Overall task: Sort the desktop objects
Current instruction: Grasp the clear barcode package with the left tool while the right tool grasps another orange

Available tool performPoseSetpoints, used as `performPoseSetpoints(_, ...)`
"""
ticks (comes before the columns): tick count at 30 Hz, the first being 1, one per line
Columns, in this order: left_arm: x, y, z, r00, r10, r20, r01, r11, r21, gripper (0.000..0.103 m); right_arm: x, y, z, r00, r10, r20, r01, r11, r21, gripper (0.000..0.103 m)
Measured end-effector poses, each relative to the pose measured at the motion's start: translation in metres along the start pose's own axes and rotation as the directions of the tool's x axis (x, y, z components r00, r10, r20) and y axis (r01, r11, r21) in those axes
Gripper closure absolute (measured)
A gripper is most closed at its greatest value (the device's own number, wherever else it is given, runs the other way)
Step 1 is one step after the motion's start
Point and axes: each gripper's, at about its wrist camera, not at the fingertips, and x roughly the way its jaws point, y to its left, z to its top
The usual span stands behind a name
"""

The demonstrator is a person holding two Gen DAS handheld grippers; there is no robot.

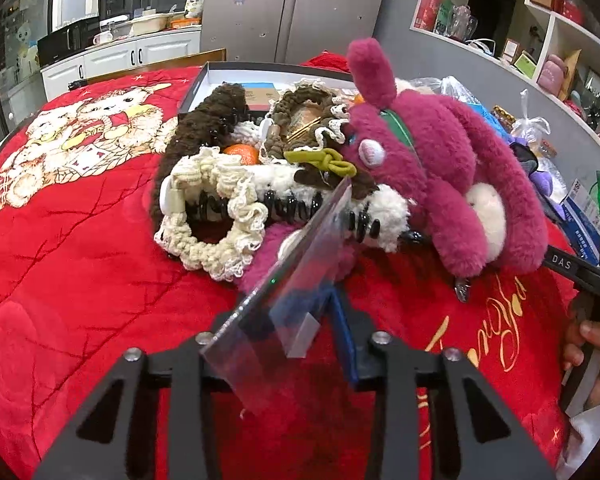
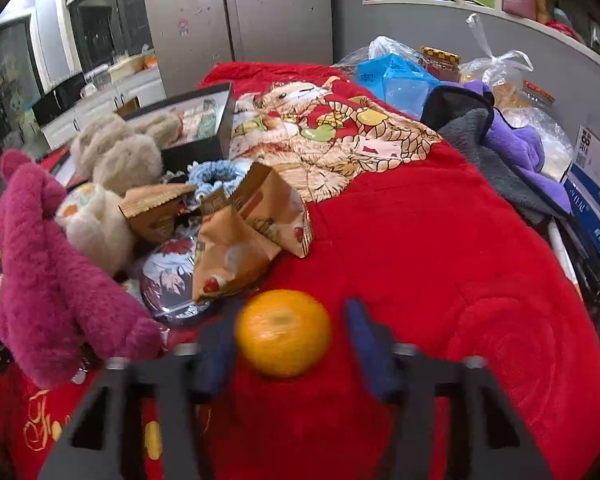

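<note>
While the left gripper (image 1: 296,320) pinches a clear plastic sheet (image 1: 284,280) that slants up between its blue pads, the sheet's far corner reaches over the heap of hair clips (image 1: 228,200) just ahead. Its near end passes back over the gripper's black frame.

Over on the right, the right gripper (image 2: 288,336) has an orange (image 2: 284,332) between its fingers (image 2: 364,344). The left pad sits against the fruit; on the other side a sliver of red shows between pad and peel, so I cannot tell if the grip is firm. The orange looks blurred.

Both stand over a red blanket (image 2: 420,240) printed with cartoon bears. A magenta plush bear (image 1: 440,168) lies between the two grippers, against the clips. Beyond the orange lie tan snack packets (image 2: 244,232), a round foil-wrapped thing (image 2: 168,276) and a beige plush (image 2: 116,156). An open black box (image 1: 228,70) sits behind the pile, holding fuzzy brown clips and another orange (image 1: 242,152). Grey and purple cloths (image 2: 512,152) and plastic bags (image 2: 396,68) crowd the blanket's right edge. A hand (image 1: 592,344) shows at the left view's right rim.
</note>
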Motion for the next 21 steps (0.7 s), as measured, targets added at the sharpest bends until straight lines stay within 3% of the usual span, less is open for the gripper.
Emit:
performPoseSetpoints(5, -0.007, 0.008, -0.005, 0.999, -0.041, 0.011, 0.041, 0.998, -0.04, 0.079, -0.003, -0.001, -0.002, 1.0, 0.014, 0.01, -0.014, 1.0, 0.009, 0.063)
performPoseSetpoints(11, -0.017, 0.002, -0.011, 0.999, -0.023, 0.023, 0.024, 0.999, -0.028, 0.095, -0.013, 0.001, -0.006, 0.999, 0.047, 0.026, -0.047, 0.999, 0.008, 0.063)
performPoseSetpoints(21, -0.05, 0.0, -0.014, 0.997, -0.019, 0.076, 0.02, 1.0, -0.024, 0.096, -0.041, 0.011, -0.012, 0.995, 0.072, 0.064, -0.071, 0.997, -0.018, 0.063)
